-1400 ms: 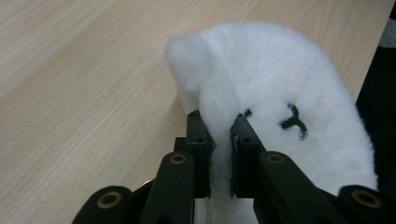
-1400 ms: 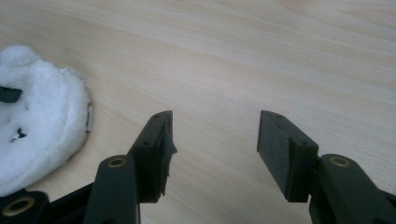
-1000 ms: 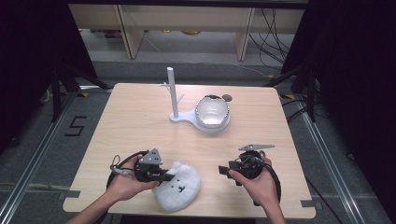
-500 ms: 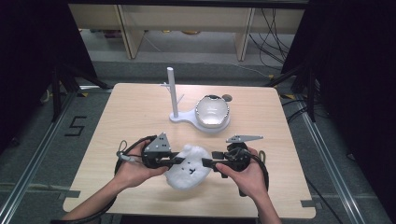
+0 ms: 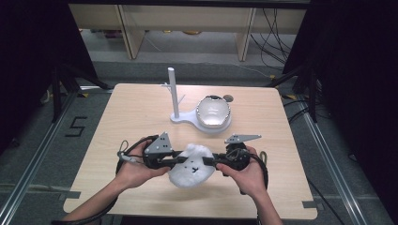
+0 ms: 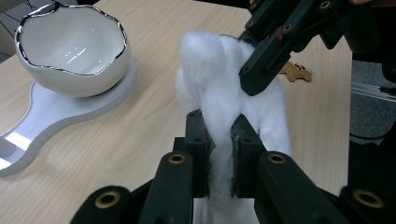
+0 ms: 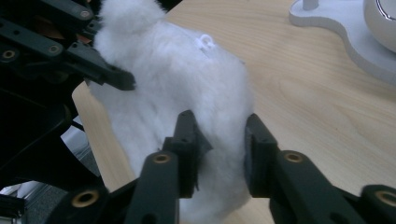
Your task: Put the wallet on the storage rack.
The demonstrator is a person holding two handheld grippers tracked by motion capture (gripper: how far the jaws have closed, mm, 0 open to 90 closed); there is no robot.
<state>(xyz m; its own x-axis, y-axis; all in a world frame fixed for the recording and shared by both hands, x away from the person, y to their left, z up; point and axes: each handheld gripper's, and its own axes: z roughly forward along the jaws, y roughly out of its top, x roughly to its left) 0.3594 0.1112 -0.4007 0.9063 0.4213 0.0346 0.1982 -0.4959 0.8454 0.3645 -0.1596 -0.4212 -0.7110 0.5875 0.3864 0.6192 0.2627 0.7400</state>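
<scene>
White plush toy (image 5: 191,164) is hanging between the two grippers over the near part of the wooden table (image 5: 131,112), in front of the person. In the high view a small stitched face is showing on its front.

Left gripper (image 6: 218,135) is pinching a thin fold of the plush; its jaws are standing nearly together with the fur squeezed flat between the pads. In the high view this gripper (image 5: 174,159) is coming in from the left, carried in the left hand (image 5: 136,168).

Right gripper (image 7: 219,140) is clamping a thicker part of the plush from the opposite side. Its jaws have just been closing, and the plush is sitting between them with the fur bulging around both pads. In the high view the right hand (image 5: 244,171) is holding it level, pointing toward the left gripper.

A small white loop (image 7: 205,43) is sticking out of the plush in the right gripper view.

Farther back on the table, well apart from the plush, a white base plate (image 5: 187,119) is carrying an upright white post (image 5: 172,91) and an egg-shaped bowl with a silver rim (image 5: 213,111). A small brown item (image 6: 295,72) is lying on the table behind the plush in the left gripper view; what it is cannot be told.
</scene>
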